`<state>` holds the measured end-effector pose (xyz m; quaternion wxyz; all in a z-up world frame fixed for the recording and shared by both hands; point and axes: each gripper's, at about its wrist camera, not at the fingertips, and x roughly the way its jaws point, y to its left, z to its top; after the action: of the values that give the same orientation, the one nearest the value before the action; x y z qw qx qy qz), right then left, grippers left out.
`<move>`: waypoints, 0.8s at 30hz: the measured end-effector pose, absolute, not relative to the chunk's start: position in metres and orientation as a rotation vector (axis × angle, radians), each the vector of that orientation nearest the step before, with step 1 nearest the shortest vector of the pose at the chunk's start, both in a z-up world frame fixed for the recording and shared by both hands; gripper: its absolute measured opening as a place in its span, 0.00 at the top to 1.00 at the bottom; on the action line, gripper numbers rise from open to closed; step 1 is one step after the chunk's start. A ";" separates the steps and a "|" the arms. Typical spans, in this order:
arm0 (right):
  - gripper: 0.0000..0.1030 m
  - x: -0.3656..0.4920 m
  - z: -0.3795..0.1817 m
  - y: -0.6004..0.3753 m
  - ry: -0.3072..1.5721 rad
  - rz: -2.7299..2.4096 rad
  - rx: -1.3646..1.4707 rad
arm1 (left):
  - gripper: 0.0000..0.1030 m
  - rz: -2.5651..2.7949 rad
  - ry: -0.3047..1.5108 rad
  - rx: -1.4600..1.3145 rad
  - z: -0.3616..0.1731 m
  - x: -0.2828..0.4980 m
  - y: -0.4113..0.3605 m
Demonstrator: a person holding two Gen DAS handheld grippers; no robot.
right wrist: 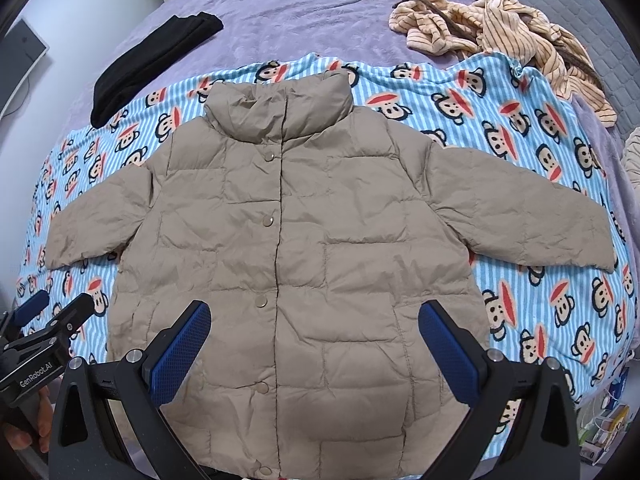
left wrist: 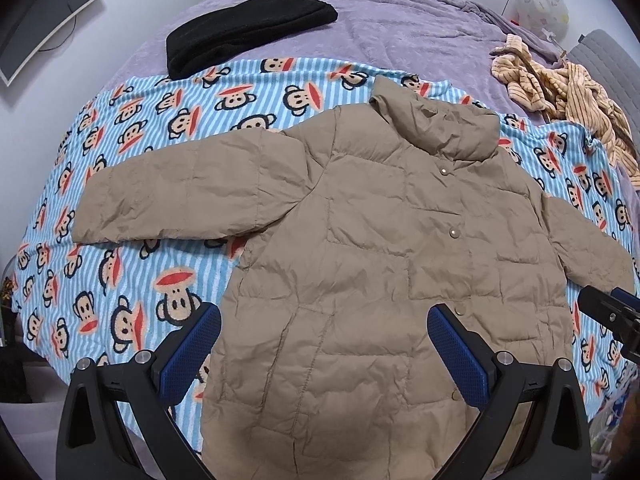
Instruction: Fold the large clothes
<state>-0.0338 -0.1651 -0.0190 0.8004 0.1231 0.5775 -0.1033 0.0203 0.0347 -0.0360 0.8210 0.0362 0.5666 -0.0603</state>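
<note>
black garment (left wrist: 248, 32), striped clothes (right wrist: 500, 24) behind jacket (right wrist: 304, 240)

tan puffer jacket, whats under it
The tan puffer jacket lies flat on a blue striped monkey-print blanket, which is spread over a purple bedcover. Whatever lies directly beneath the jacket is covered.

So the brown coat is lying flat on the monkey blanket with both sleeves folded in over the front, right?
Not quite. The brown coat does lie flat on the monkey blanket, but its sleeves are not folded in. Both stick straight out to the sides, as the right wrist view shows. Both grippers, left and right, are open above it.
</note>
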 end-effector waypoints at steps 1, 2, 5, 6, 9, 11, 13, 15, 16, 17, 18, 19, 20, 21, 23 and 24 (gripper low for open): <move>0.00 -0.032 -0.021 -0.164 1.240 -0.213 0.276 | 0.00 -0.135 1.213 0.057 -0.040 0.022 0.040; 0.00 -0.031 -0.023 -0.163 1.239 -0.205 0.284 | 0.00 -0.138 1.216 0.040 -0.044 0.025 0.045; 0.00 -0.023 -0.029 -0.156 1.227 -0.206 0.283 | 0.00 -0.157 1.219 -0.027 -0.056 0.034 0.066; 0.00 -0.021 -0.032 -0.155 1.219 -0.200 0.296 | 0.00 -0.167 1.223 -0.062 -0.060 0.037 0.073; 0.00 -0.006 -0.041 -0.148 1.219 -0.146 0.350 | 0.00 -0.171 1.211 -0.156 -0.074 0.050 0.105; 0.00 0.005 -0.054 -0.136 1.241 -0.075 0.364 | 0.00 -0.165 1.204 -0.235 -0.088 0.062 0.133; 0.00 0.013 -0.070 -0.117 1.284 -0.017 0.371 | 0.00 -0.146 1.189 -0.304 -0.105 0.076 0.164; 0.00 0.022 -0.086 -0.097 1.336 0.020 0.350 | 0.00 -0.102 1.174 -0.351 -0.124 0.090 0.194; 0.00 0.025 -0.094 -0.086 1.346 0.012 0.325 | 0.00 -0.074 1.180 -0.379 -0.136 0.097 0.211; 0.00 0.029 -0.101 -0.078 1.358 0.001 0.308 | 0.00 -0.053 1.187 -0.418 -0.148 0.104 0.227; 0.00 0.032 -0.109 -0.072 1.374 -0.003 0.306 | 0.00 -0.039 1.192 -0.467 -0.160 0.110 0.242; 0.00 0.035 -0.116 -0.066 1.386 0.003 0.320 | 0.00 -0.024 1.198 -0.517 -0.172 0.116 0.257; 0.00 0.037 -0.121 -0.061 1.389 0.013 0.337 | 0.00 -0.012 1.202 -0.561 -0.184 0.122 0.271; 0.00 0.039 -0.126 -0.055 1.386 0.021 0.345 | 0.00 -0.004 1.198 -0.601 -0.195 0.129 0.285; 0.00 0.045 -0.135 -0.047 1.377 0.027 0.335 | 0.00 0.020 1.185 -0.661 -0.211 0.141 0.306; 0.00 0.048 -0.138 -0.043 1.370 0.033 0.331 | 0.00 0.025 1.173 -0.689 -0.216 0.146 0.313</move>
<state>0.0484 -0.0427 -0.1383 0.7616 0.1520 0.6298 0.0150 0.1462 0.3130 -0.2163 0.7774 -0.3187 0.5421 0.0116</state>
